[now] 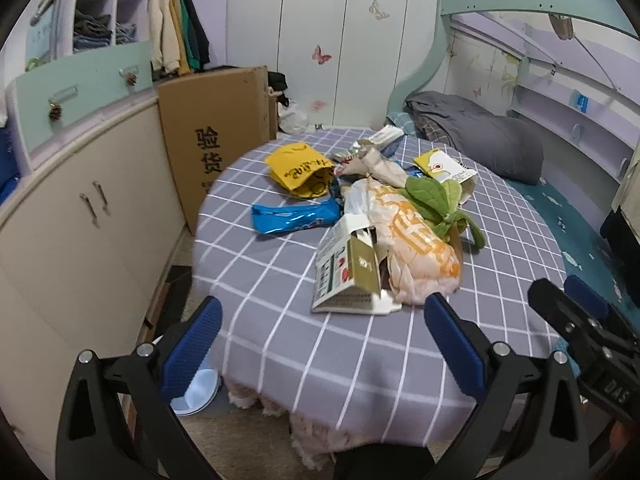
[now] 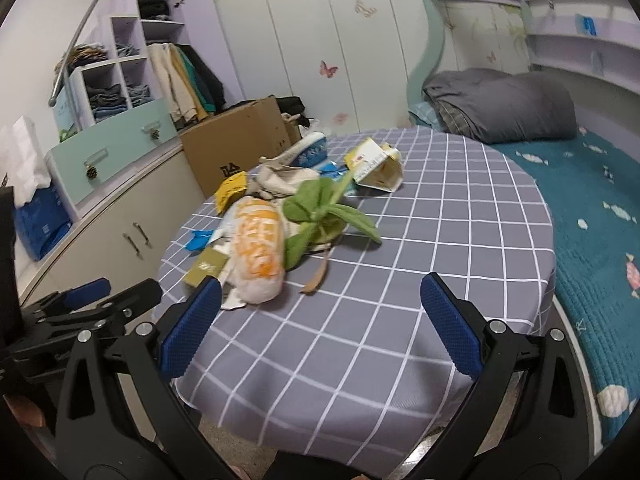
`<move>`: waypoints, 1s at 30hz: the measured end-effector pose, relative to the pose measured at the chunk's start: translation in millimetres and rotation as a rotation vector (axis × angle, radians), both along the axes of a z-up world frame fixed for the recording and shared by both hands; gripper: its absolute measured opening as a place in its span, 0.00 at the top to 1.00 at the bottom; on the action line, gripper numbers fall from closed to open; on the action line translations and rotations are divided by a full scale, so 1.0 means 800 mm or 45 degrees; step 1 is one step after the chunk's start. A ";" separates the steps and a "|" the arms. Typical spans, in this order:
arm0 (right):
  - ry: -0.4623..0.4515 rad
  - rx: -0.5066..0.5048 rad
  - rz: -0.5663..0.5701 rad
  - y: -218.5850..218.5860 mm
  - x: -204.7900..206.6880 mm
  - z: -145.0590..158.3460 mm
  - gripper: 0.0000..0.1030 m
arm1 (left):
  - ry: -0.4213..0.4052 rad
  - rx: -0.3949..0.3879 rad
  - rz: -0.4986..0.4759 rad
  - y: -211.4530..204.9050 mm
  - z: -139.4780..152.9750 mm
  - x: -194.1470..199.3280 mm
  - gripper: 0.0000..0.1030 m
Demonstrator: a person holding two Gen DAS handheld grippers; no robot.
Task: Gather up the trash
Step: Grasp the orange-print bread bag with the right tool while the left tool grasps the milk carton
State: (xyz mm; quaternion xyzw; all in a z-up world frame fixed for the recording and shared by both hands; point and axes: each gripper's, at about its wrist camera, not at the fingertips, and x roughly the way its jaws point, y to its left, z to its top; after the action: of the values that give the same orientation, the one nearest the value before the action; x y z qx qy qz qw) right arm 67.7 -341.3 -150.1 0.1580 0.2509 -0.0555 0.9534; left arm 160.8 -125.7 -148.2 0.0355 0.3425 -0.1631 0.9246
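Partly hidden wrappers [image 1: 294, 218] (under leaves [image 1: 434, 200]) crowd the table [image 1: 280, 280]

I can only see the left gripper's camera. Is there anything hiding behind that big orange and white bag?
Observer: Yes. The right wrist view shows a thin brown strip lying on the tablecloth just past the orange and white bag.
Operator: Is the other gripper holding anything?
Observer: No. The right gripper is open and empty, over the table's near edge.
Operator: What's that blue stuff on the right side?
Observer: A bed cover, teal, with small cloud and candy shapes on it.
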 end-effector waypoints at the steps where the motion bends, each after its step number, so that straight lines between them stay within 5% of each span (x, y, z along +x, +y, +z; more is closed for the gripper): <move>1: 0.010 0.006 -0.002 -0.004 0.006 -0.003 0.06 | 0.001 0.004 0.001 -0.004 -0.003 0.007 0.04; 14: 0.076 0.023 0.192 0.031 0.101 -0.013 0.07 | 0.006 -0.007 0.199 0.060 -0.006 0.038 0.04; 16: 0.116 0.024 0.208 0.036 0.120 -0.019 0.19 | 0.011 -0.013 0.194 0.064 -0.006 0.037 0.04; 20: 0.176 0.048 0.271 0.036 0.137 -0.029 0.63 | 0.025 -0.021 0.143 0.057 -0.010 0.036 0.04; 30: -0.006 0.038 0.185 0.008 0.092 -0.005 0.69 | 0.058 0.011 -0.018 -0.010 -0.025 0.053 0.04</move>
State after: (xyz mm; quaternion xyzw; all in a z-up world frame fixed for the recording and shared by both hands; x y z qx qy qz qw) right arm 141.0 -334.9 -154.5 0.1536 0.2605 0.0179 0.9530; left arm 203.0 -134.0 -168.0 0.0384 0.3638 -0.1690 0.9152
